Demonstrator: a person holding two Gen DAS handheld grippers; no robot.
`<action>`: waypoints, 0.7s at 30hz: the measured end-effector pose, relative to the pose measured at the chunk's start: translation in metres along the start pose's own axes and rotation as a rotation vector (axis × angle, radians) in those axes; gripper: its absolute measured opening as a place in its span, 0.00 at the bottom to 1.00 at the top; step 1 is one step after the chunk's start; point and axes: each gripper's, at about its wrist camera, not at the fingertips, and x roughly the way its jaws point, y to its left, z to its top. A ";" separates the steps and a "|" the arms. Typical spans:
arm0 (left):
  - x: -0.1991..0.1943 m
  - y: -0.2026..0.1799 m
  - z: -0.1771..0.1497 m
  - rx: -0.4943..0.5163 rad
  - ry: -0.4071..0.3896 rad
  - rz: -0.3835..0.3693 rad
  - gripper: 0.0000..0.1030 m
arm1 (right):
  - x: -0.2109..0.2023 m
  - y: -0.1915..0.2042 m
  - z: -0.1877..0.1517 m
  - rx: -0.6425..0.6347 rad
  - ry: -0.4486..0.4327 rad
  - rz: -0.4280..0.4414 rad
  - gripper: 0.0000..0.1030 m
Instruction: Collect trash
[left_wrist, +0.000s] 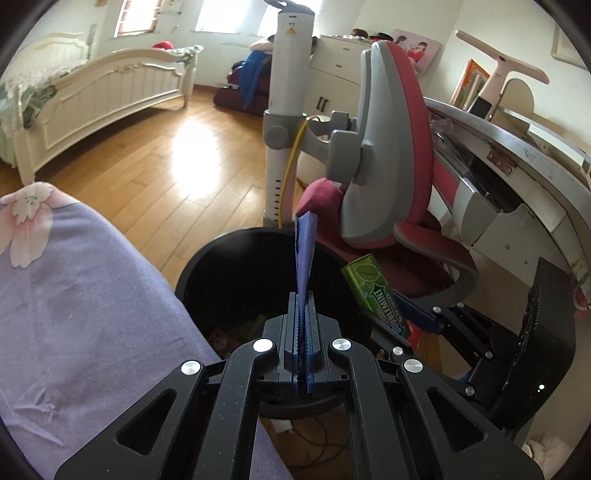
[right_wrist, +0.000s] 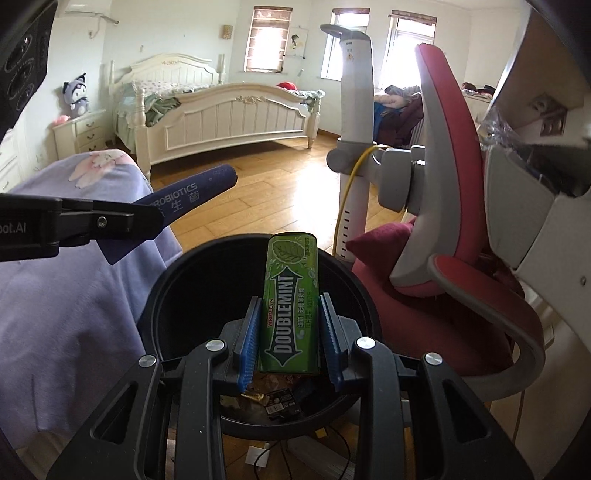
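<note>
A black round trash bin (left_wrist: 207, 266) (right_wrist: 177, 280) stands on the floor below both grippers, with some litter at its bottom (right_wrist: 280, 400). My left gripper (left_wrist: 304, 299) is shut on a flat blue probiotics sachet (left_wrist: 306, 251) and holds it over the bin; the sachet also shows in the right wrist view (right_wrist: 192, 195). My right gripper (right_wrist: 290, 306) is shut on a green Doublemint gum box (right_wrist: 290, 302), held upright over the bin. The box also shows in the left wrist view (left_wrist: 373, 295).
A bed with a purple cover (left_wrist: 74, 295) is at the left, touching the bin. A red and grey chair (left_wrist: 391, 166) and a desk (left_wrist: 517, 155) stand at the right. A white pole stand (left_wrist: 288, 92) is behind the bin. Cables (right_wrist: 295, 454) lie on the wood floor.
</note>
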 end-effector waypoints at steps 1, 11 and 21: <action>0.000 -0.001 0.001 0.006 0.002 0.000 0.04 | 0.002 -0.002 -0.001 0.002 0.006 -0.001 0.30; 0.007 -0.021 0.009 0.095 -0.008 0.030 0.37 | 0.014 -0.018 -0.003 0.035 0.046 -0.040 0.37; -0.051 -0.013 0.014 0.068 -0.179 0.088 0.89 | -0.010 0.002 0.001 0.039 0.030 0.014 0.72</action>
